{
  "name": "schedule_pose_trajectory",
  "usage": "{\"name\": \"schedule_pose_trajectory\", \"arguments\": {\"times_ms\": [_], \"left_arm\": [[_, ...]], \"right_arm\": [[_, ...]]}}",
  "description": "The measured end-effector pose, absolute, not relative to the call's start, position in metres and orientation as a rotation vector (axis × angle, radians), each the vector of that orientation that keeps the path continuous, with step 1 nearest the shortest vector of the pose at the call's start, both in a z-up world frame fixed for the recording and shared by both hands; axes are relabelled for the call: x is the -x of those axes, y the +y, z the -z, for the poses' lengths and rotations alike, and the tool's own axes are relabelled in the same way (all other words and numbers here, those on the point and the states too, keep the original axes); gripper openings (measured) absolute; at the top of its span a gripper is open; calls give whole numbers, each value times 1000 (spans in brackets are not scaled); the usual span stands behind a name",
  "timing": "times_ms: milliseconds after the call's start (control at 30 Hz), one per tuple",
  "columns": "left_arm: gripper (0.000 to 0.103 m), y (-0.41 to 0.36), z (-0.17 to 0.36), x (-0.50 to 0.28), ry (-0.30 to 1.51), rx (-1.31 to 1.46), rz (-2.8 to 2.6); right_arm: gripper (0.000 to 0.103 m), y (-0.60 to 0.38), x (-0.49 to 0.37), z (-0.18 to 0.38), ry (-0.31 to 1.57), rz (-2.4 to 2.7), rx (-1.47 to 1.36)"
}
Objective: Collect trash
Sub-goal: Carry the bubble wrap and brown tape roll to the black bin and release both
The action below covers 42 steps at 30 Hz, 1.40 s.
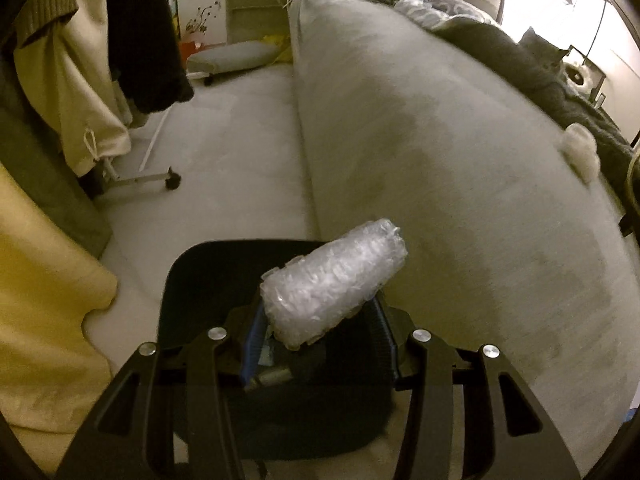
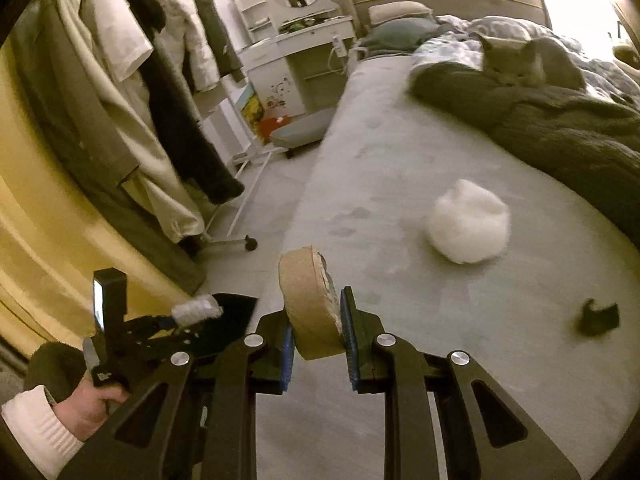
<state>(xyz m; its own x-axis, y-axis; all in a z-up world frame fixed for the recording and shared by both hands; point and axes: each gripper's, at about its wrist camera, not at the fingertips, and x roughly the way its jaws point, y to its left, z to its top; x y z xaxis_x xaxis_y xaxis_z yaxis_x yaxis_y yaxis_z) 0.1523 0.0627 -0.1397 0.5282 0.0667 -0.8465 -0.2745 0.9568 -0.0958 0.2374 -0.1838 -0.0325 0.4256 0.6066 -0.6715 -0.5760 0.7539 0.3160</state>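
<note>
Wrap: a roll of clear bubble wrap (image 1: 334, 286) is clamped between the left gripper's (image 1: 320, 336) jaws, directly over the bin.
Bin: a dark bin (image 1: 200, 280) stands on the floor, touching the bed's side; its far rim shows beyond the wrap.
Tape roll: a brown cardboard roll (image 2: 310, 308) is pinched edge-on in the right gripper's (image 2: 316, 344) closed jaws, over the bed's edge, just beside the bin.
Step, as I judge it: drop the wrap into the bin. Centre the wrap inside the rim before opening; it sticks out toward the bed and could catch the rim. Bring the tape roll across only once the left gripper is clear.
Still on the bed (image 2: 400, 360): a white fluffy wad (image 2: 468, 222) and a small dark scrap (image 2: 598, 316), both farther from the bin.
Hard to see: the bin's inside is dark and blocked by gripper and wrap, so its contents are unclear. The near rim is cut off. Both views are blurred; the scrap's material is unclear.
</note>
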Motion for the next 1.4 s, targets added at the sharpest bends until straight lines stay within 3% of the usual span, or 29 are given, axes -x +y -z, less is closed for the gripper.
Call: {"name": "schedule_pose_trajectory", "arguments": {"times_ms": [933, 1233, 1400], "left_arm": [[53, 132, 235, -106, 1385, 298, -179], [72, 141, 232, -97, 1379, 324, -162], [74, 153, 225, -91, 1351, 356, -157]], "right_arm": [[21, -5, -208, 64, 953, -990, 149], [21, 26, -206, 90, 1028, -1015, 195], [21, 38, -214, 112, 1086, -983, 212]]}}
